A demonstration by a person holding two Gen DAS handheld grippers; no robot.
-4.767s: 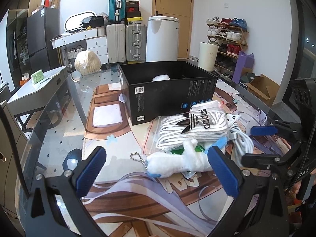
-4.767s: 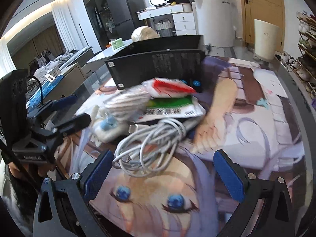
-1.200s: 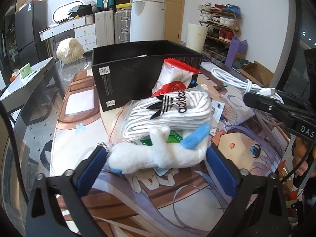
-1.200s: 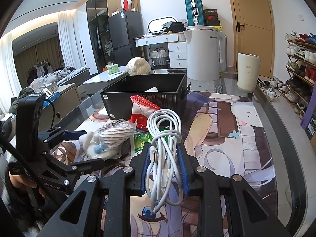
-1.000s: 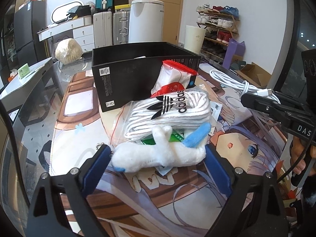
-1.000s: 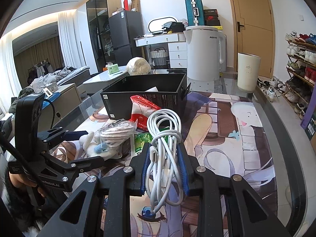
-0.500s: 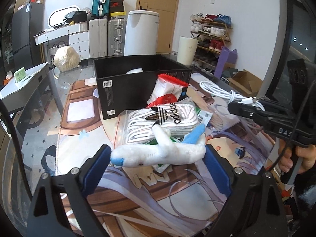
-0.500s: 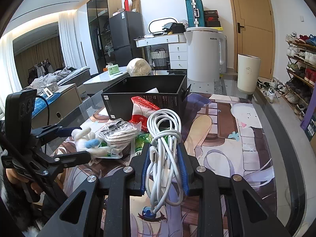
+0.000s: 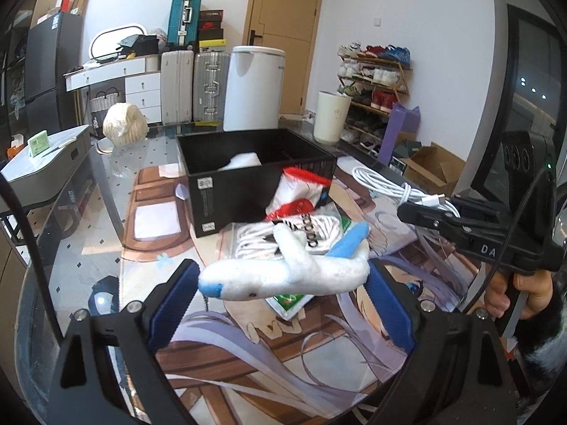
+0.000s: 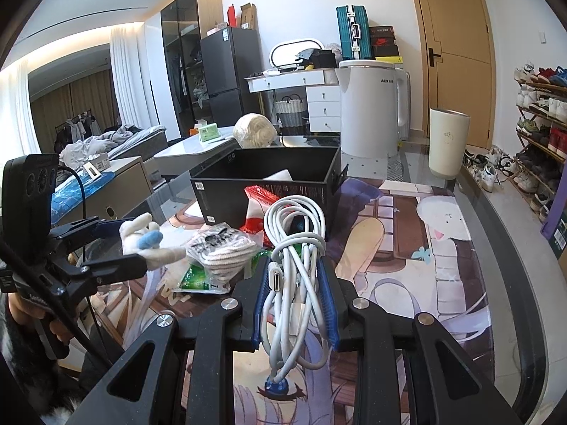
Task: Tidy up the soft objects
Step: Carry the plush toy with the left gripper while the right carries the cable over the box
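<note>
My left gripper (image 9: 281,288) is shut on a white plush toy with blue tips (image 9: 283,274) and holds it above the table; it also shows in the right wrist view (image 10: 145,239). My right gripper (image 10: 294,283) is shut on a coiled white cable (image 10: 296,244), held above the mat; the cable also shows in the left wrist view (image 9: 393,186). A bagged pair of white Adidas socks (image 9: 301,233) lies on a green packet (image 10: 198,276), with a red and white packet (image 9: 297,194) leaning on an open black box (image 9: 226,191).
The table carries a printed anime mat (image 10: 407,248) under glass. A cream bundle (image 9: 124,124) sits at the far left of the table. A white item (image 9: 241,159) lies inside the black box. A white bin (image 10: 446,141) and shoe rack (image 9: 375,78) stand beyond.
My left gripper has closed on the plush toy and lifted it off the pile. My right gripper picked up the cable several seconds ago and holds it still.
</note>
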